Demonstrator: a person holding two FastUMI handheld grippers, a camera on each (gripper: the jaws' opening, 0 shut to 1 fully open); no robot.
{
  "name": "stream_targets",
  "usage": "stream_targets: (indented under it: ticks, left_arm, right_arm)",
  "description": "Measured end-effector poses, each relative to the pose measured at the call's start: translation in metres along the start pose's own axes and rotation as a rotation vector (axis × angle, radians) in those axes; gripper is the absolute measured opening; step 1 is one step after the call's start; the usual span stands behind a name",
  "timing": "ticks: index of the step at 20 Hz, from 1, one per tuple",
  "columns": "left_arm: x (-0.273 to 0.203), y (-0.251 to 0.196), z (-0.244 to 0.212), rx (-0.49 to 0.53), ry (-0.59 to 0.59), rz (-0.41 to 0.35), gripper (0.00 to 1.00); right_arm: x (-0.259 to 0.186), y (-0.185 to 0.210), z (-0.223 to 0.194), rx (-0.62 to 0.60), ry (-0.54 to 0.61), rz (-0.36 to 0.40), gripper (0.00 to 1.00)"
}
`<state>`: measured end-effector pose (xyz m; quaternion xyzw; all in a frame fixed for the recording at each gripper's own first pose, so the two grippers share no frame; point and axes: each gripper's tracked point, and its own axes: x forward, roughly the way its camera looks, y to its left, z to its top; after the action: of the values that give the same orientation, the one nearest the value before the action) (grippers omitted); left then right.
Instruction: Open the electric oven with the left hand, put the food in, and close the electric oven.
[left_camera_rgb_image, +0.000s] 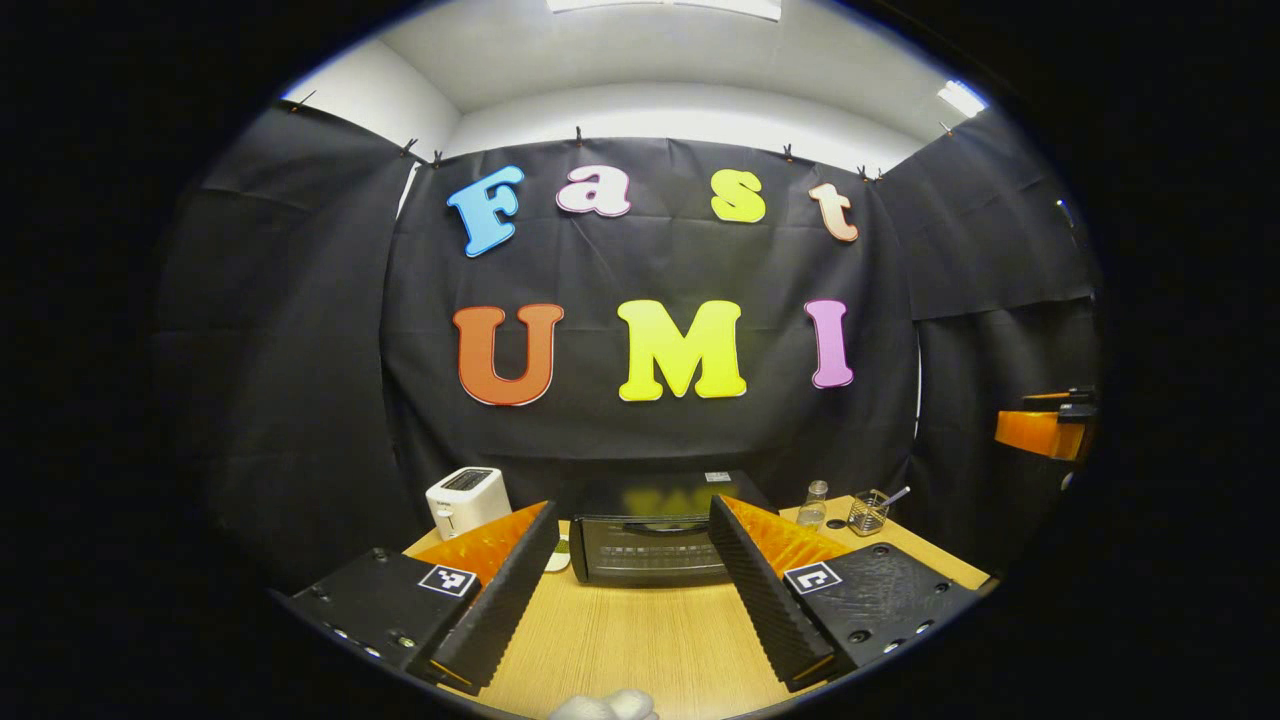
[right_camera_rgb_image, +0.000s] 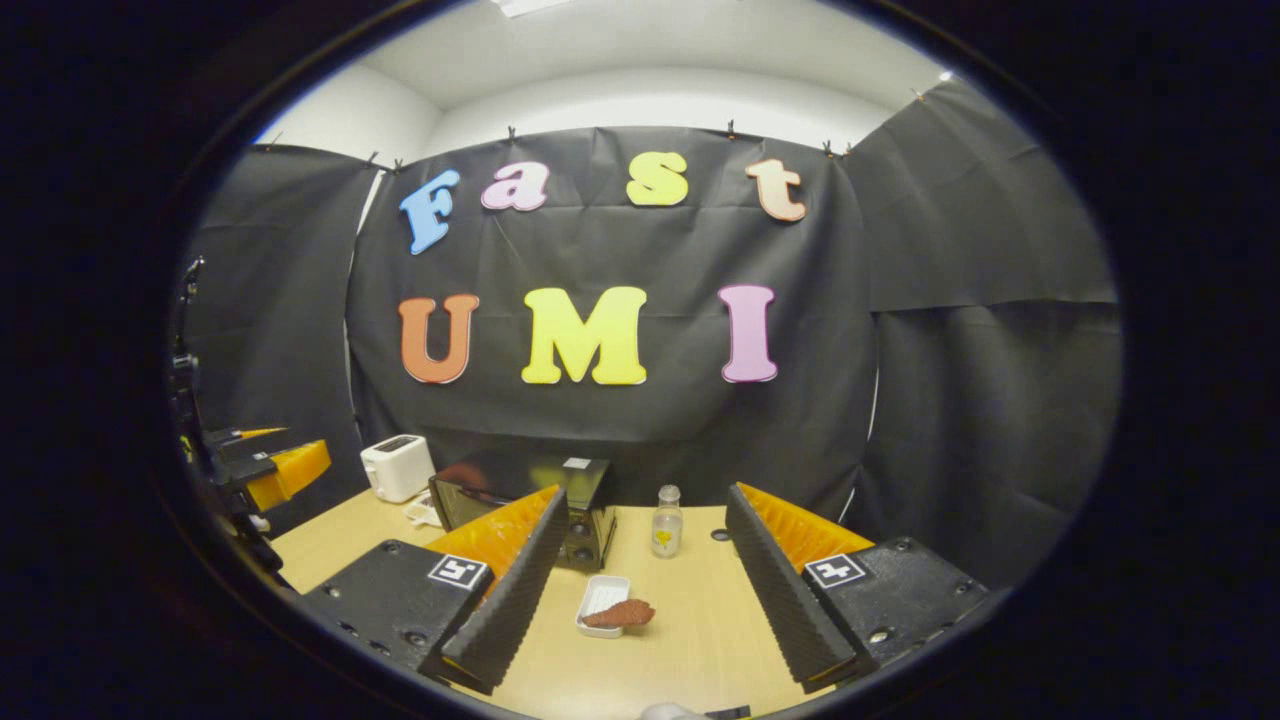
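The black electric oven (left_camera_rgb_image: 650, 548) stands at the back of the wooden table, door shut, straight ahead of my open left gripper (left_camera_rgb_image: 634, 575). In the right gripper view the oven (right_camera_rgb_image: 520, 505) sits behind the left finger. A brown piece of food (right_camera_rgb_image: 620, 613) lies on a small white tray (right_camera_rgb_image: 600, 600) on the table, between and just ahead of the fingers of my open right gripper (right_camera_rgb_image: 645, 592). Nothing is held by either gripper. The left gripper (right_camera_rgb_image: 265, 465) also appears at the far left of the right gripper view.
A white toaster (left_camera_rgb_image: 466, 500) stands left of the oven. A small glass bottle (right_camera_rgb_image: 666, 522) and a glass holding a spoon (left_camera_rgb_image: 868, 511) stand to the oven's right. The other gripper (left_camera_rgb_image: 1045, 428) hangs at the right edge of the left gripper view.
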<state>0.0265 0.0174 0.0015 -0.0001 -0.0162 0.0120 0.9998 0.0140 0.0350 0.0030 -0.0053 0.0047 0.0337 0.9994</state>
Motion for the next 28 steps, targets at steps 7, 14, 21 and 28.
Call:
stream_targets:
  ticks: [7, 14, 21, 28]
  left_arm:
    - [0.081, -0.047, -0.028, -0.032, 0.025, -0.097, 0.96]
    - [0.184, -0.052, -0.073, -0.001, 0.040, -0.058, 0.96]
    - [0.254, -0.044, -0.133, 0.031, 0.146, -0.031, 0.96]
    - [0.273, -0.036, -0.165, 0.027, 0.220, -0.023, 0.98]
  right_arm:
    - [-0.014, -0.033, 0.000, -0.034, 0.030, -0.070, 0.96]
    - [-0.030, -0.071, -0.006, -0.040, 0.084, -0.184, 0.96]
    - [-0.036, -0.085, -0.018, -0.011, 0.138, -0.255, 1.00]
    - [-0.035, -0.086, -0.025, -0.006, 0.165, -0.276, 1.00]
